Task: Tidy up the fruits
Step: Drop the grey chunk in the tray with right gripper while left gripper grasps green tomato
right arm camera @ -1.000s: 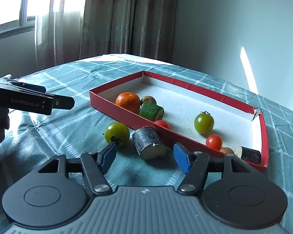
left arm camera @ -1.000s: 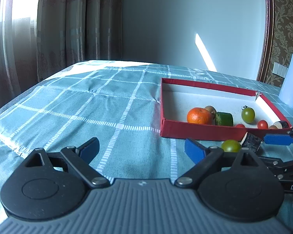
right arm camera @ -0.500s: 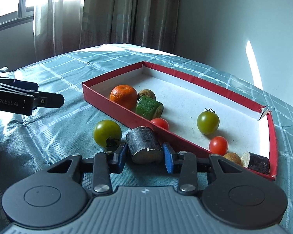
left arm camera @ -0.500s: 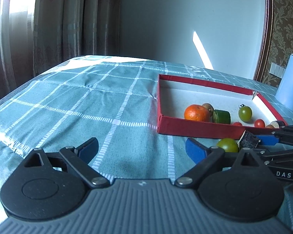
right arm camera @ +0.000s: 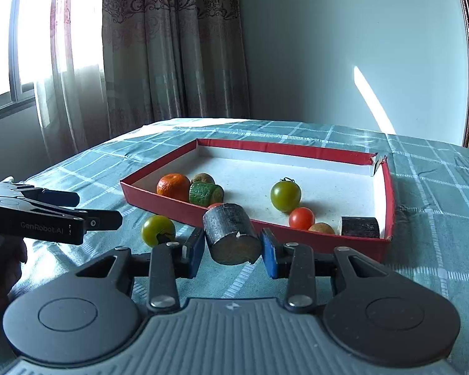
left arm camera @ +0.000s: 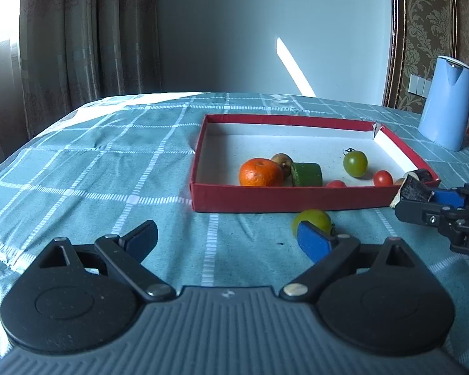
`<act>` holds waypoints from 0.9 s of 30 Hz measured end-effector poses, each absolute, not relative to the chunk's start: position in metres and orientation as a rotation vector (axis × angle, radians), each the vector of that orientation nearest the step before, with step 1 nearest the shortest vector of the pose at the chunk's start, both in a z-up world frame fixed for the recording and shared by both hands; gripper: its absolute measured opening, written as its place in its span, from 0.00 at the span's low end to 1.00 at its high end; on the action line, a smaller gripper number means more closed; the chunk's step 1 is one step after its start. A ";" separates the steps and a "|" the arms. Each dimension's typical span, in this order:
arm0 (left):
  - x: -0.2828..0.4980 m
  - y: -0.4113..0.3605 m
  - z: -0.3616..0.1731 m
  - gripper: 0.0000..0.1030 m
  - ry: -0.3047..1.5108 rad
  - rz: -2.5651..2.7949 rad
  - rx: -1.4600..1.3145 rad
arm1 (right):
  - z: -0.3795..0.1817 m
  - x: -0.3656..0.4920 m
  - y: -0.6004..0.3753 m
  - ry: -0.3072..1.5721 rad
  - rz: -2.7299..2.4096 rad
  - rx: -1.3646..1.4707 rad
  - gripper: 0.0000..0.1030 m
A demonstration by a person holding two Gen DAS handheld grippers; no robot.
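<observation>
Gripping a dark cylinder [right arm camera: 231, 237], right gripper [right arm camera: 231, 250]; left gripper [left arm camera: 228, 240] open; blue jug [left arm camera: 445, 106] left-view only.

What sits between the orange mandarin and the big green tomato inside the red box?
A green cylindrical chunk beside the mandarin, then bare white floor up to the tomato; the right wrist view shows it.

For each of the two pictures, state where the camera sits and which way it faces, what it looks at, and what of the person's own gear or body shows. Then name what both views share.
Left wrist: sits on the left gripper, facing forward over the cloth to the red tray; its open fingers show, and the right gripper at right.
Right wrist: sits on the right gripper, shut on a dark cylinder, facing the tray; the left gripper and a hand show.
Shared: tray, orange, green tomato on the cloth.
</observation>
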State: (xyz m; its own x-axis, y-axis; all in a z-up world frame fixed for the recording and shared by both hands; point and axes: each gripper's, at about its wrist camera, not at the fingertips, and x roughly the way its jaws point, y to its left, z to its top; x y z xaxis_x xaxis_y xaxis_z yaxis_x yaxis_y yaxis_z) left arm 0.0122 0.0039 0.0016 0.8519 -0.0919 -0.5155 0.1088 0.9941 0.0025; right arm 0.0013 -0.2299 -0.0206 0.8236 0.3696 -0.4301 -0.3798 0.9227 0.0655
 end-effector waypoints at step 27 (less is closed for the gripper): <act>0.058 -0.053 -0.017 0.96 0.692 -0.114 0.062 | -0.018 -0.009 -0.274 0.398 0.345 0.136 0.37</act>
